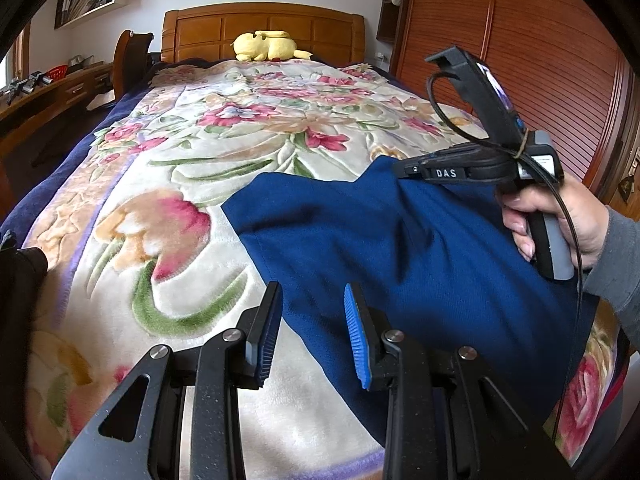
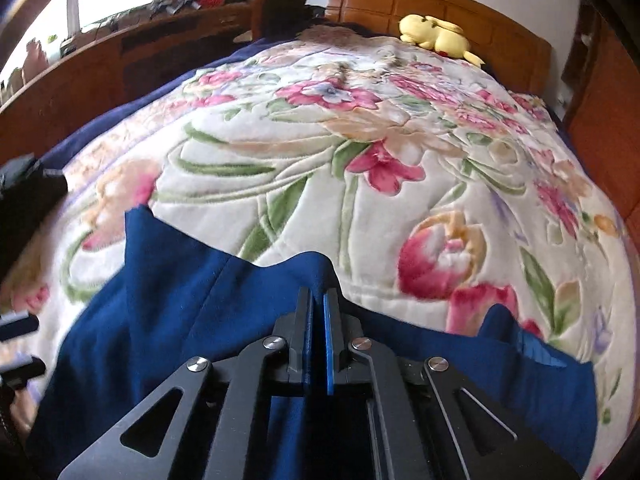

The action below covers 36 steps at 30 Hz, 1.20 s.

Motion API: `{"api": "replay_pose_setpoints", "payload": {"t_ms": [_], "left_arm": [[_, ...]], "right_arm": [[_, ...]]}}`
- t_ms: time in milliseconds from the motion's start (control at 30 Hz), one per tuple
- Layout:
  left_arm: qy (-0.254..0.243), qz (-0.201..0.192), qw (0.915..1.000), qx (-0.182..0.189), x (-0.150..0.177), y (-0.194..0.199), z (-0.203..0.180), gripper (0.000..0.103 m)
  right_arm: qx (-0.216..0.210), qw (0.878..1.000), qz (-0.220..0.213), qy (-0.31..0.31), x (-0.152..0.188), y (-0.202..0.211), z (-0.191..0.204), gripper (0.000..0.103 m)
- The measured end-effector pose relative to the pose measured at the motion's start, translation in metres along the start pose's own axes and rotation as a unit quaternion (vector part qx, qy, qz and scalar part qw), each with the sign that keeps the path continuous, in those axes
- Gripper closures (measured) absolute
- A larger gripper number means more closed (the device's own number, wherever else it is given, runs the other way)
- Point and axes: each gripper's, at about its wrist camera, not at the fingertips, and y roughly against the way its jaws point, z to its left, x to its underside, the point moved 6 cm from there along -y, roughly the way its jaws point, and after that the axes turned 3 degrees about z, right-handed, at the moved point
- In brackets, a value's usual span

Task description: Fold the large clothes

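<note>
The right tool (image 2: 318, 300) is clamping a raised edge of the soft, floppy blue garment (image 1: 420, 248) while the left tool (image 1: 312, 320) is hanging apart.

Navy garment (image 1: 420, 264) rumpled on floral blanket (image 1: 192, 184)

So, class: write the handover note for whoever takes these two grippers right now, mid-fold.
Right gripper: shut on a raised fold of the blue garment, near its far edge.
Left gripper: open, holding nothing, jaws over the garment's near left edge.
The garment lies rumpled on the floral blanket at the foot of the bed.
Done: one pinch taken; no neat fold visible.
Left: probably grip with the left, spread the garment flat, then fold it.
</note>
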Motion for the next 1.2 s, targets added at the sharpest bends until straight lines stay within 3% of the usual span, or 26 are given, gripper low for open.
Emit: {"api": "replay_pose_setpoints", "payload": {"t_ms": [133, 167, 367, 600, 933, 1133, 1200], "left_arm": [[0.0, -0.001, 1.0, 0.0, -0.001, 0.0, 0.0, 0.07], [0.0, -0.001, 1.0, 0.001, -0.001, 0.0, 0.0, 0.07], [-0.002, -0.001, 1.0, 0.0, -0.001, 0.001, 0.0, 0.07], [-0.01, -0.004, 0.9999, 0.0, -0.001, 0.003, -0.006, 0.07], [-0.03, -0.014, 0.9994, -0.006, 0.002, 0.014, -0.024, 0.07], [-0.041, -0.01, 0.999, -0.016, 0.017, 0.031, -0.043, 0.068], [-0.039, -0.007, 0.999, -0.021, 0.023, 0.036, -0.047, 0.068]], "right_arm": [[0.002, 1.0, 0.011, -0.009, 0.007, 0.007, -0.007, 0.063], [0.002, 1.0, 0.008, -0.01, 0.009, 0.012, -0.009, 0.058], [-0.006, 1.0, 0.001, -0.028, 0.039, 0.052, -0.025, 0.056], [0.021, 0.998, 0.032, -0.052, 0.112, 0.087, -0.042, 0.056], [0.03, 0.997, 0.025, -0.062, 0.183, 0.144, -0.046, 0.056], [0.016, 0.998, 0.026, -0.059, 0.212, 0.133, -0.043, 0.056], [0.013, 0.998, 0.005, -0.063, 0.217, 0.128, -0.043, 0.055]]}}
